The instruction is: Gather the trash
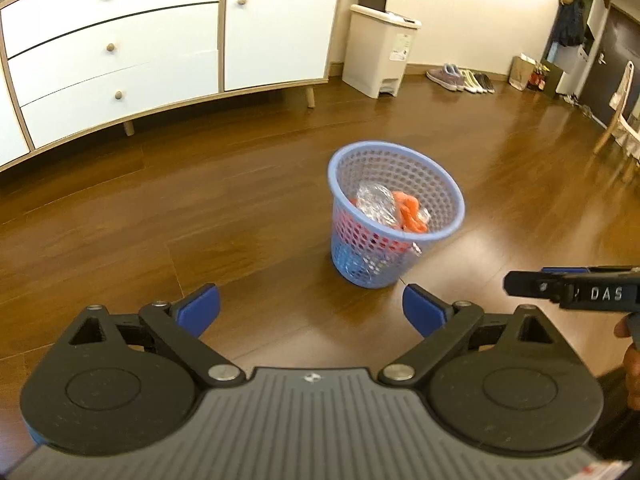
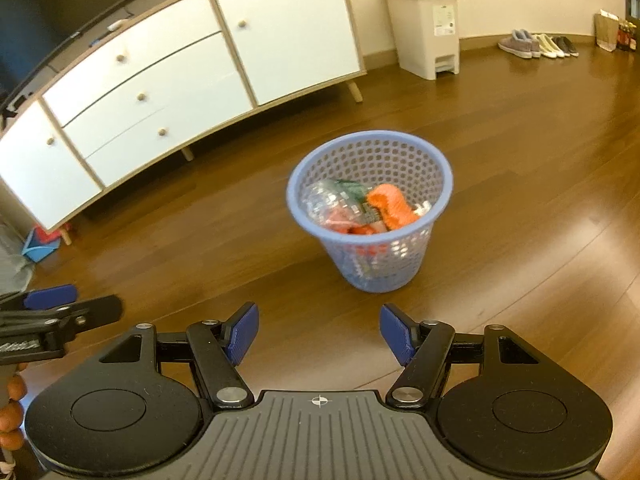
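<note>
**Operator:** From my left wrist camera, the blue mesh basket (image 1: 394,216) stands upright on the wooden floor (image 1: 200,220), up at about one o'clock from my left gripper (image 1: 311,310). Its long axis runs vertically, mouth open toward the ceiling, body narrowing toward the base.

**Observer:** What's inside?

**Operator:** Crinkled clear plastic (image 1: 374,200) and an orange crumpled piece (image 1: 410,212) beside it, at the plastic's three o'clock. Lower down, more shows through the mesh, but I cannot tell what.

**Observer:** And your jaws?

**Operator:** On the left they are spread wide, blue pads well apart, nothing between them and nothing touched. The basket sits ahead of them, near but apart. My right gripper (image 2: 318,334) is likewise parted, a little narrower, and empty; the basket lies at twelve to one o'clock from it.

**Observer:** Do the grippers see each other?

**Operator:** Yes. The right one enters the left view at three o'clock, side-on; the left one shows at nine o'clock in the right view, with fingers (image 2: 12,412) of the hand below it.

**Observer:** Surroundings?

**Operator:** A white sideboard (image 1: 160,48) on wooden legs at eleven o'clock, a white pedal bin (image 1: 378,50) at twelve, and a row of shoes (image 1: 460,78) along the wall at one.
</note>
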`<action>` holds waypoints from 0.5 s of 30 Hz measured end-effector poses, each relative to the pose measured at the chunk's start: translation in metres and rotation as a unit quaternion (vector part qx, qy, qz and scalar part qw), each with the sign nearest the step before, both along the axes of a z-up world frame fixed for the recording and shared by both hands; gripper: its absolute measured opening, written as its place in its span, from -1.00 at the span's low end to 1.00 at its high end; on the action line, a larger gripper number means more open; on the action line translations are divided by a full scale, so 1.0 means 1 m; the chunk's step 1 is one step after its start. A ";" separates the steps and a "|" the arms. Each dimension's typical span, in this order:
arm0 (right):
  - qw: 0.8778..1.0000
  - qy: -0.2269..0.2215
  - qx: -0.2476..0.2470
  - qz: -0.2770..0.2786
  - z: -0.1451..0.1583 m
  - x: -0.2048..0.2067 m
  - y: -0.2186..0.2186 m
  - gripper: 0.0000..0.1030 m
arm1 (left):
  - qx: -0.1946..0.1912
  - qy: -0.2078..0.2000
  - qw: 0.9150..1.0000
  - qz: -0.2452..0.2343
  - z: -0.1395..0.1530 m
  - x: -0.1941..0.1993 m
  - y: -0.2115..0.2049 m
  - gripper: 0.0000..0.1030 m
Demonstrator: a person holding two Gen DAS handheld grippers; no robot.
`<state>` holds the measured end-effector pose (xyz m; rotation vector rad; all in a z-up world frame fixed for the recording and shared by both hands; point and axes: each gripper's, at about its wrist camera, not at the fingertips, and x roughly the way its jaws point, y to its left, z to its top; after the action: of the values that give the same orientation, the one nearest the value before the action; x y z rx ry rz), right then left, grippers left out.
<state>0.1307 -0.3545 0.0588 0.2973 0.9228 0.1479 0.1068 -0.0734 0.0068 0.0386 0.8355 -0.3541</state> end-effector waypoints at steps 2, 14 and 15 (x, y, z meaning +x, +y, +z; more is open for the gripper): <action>1.000 -0.005 0.001 0.005 0.001 -0.008 0.005 0.25 | 0.006 -0.004 1.000 -0.009 0.002 -0.007 -0.005 0.86; 1.000 -0.022 -0.004 0.013 0.004 -0.025 0.012 0.25 | 0.013 0.004 1.000 -0.007 -0.009 -0.019 -0.007 0.87; 1.000 -0.021 -0.004 0.011 0.002 -0.025 0.010 0.25 | 0.013 0.003 1.000 -0.010 -0.009 -0.019 -0.008 0.86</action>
<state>0.1062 -0.3441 0.0611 0.2758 0.8846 0.1694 0.0880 -0.0814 -0.0023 0.0699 0.8469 -0.3613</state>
